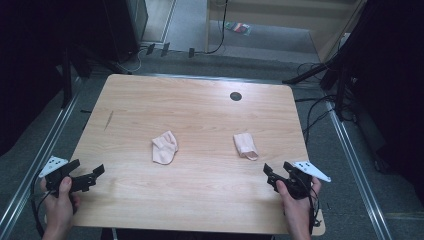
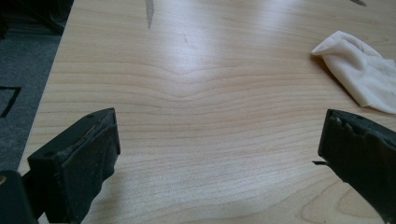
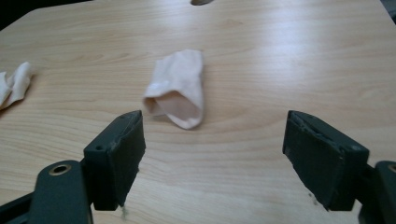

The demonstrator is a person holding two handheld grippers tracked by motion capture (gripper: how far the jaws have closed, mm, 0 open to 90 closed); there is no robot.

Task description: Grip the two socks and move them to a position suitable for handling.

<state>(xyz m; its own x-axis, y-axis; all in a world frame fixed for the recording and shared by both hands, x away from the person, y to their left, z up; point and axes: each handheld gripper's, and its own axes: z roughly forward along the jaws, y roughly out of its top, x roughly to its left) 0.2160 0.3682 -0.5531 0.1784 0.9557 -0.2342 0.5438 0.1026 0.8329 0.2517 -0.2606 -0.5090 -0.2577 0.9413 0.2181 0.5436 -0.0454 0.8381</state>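
Two pale pink socks lie apart on the wooden table [image 1: 200,185]. The left sock [image 1: 165,147] is crumpled near the middle; it also lies at the upper right of the left gripper view [image 2: 362,72] and at the far left of the right gripper view [image 3: 14,84]. The right sock [image 1: 245,145] lies with its cuff open toward me [image 3: 177,88]. My left gripper [image 1: 87,172] stands open over the table's near left edge, nothing between its jaws. My right gripper [image 1: 278,170] is open near the front right, short of the right sock.
A dark round hole [image 1: 235,96] sits near the table's far edge. A dark streak [image 1: 109,120] marks the left side of the tabletop. Cables and black stands crowd the grey floor beyond and beside the table. Metal rails [image 1: 45,150] run along both sides.
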